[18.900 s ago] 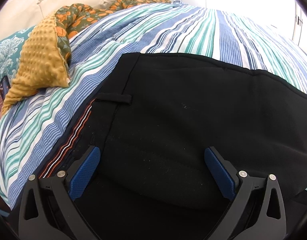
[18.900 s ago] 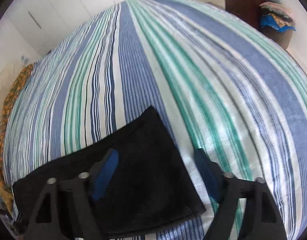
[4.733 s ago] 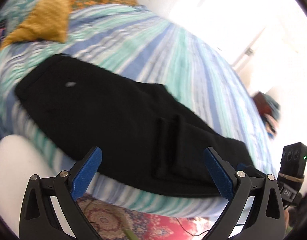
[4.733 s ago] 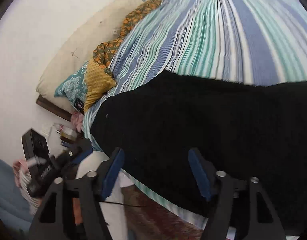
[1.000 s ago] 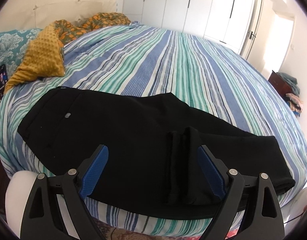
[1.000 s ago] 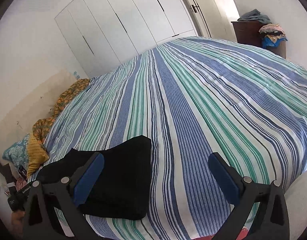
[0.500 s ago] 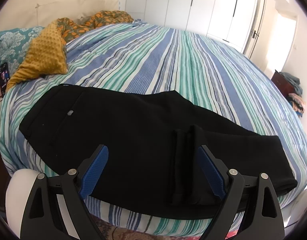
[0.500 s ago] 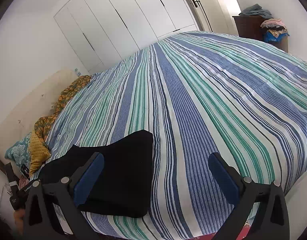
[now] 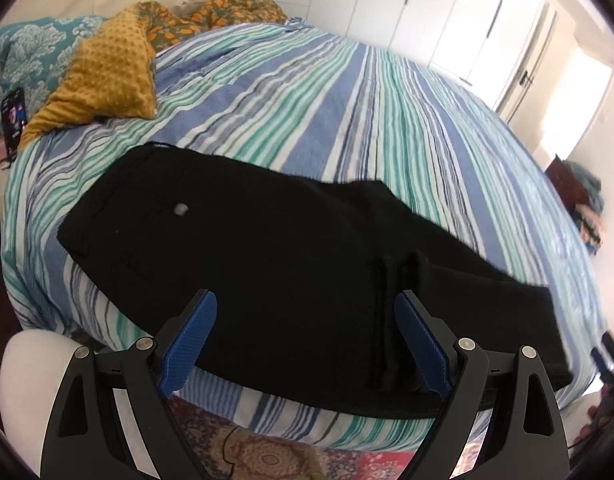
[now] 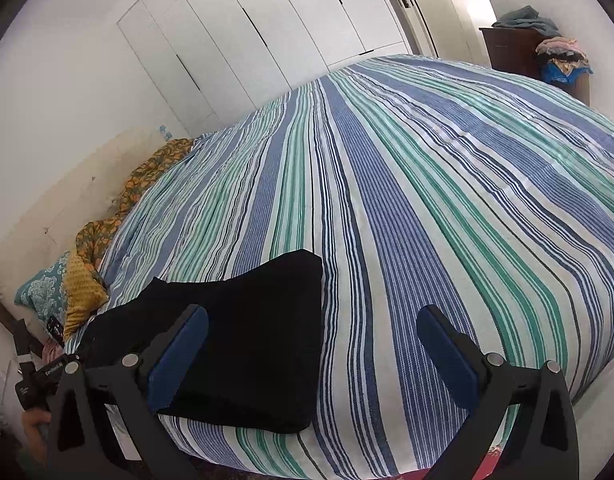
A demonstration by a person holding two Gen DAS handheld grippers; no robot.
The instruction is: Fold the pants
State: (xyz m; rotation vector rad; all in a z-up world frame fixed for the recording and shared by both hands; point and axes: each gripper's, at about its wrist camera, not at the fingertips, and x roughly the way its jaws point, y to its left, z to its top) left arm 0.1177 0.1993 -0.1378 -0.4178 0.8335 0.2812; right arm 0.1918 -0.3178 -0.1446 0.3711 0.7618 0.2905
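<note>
Nearest in each wrist view, the left gripper (image 9: pixel 305 338) and right gripper (image 10: pixel 313 354) are seen with blue-padded fingers spread wide, nothing held. Just beyond them, the black fabric pants (image 9: pixel 267 256) are laid flat along the near edge of the blue-and-green striped bed (image 9: pixel 347 92), long axis running left to right, waistband at left, leg hems (image 10: pixel 283 320) at right. The hem end is judged closer to the right gripper. Farther left, a mustard dotted cushion (image 9: pixel 107 76) is seen, well apart from the pants.
</note>
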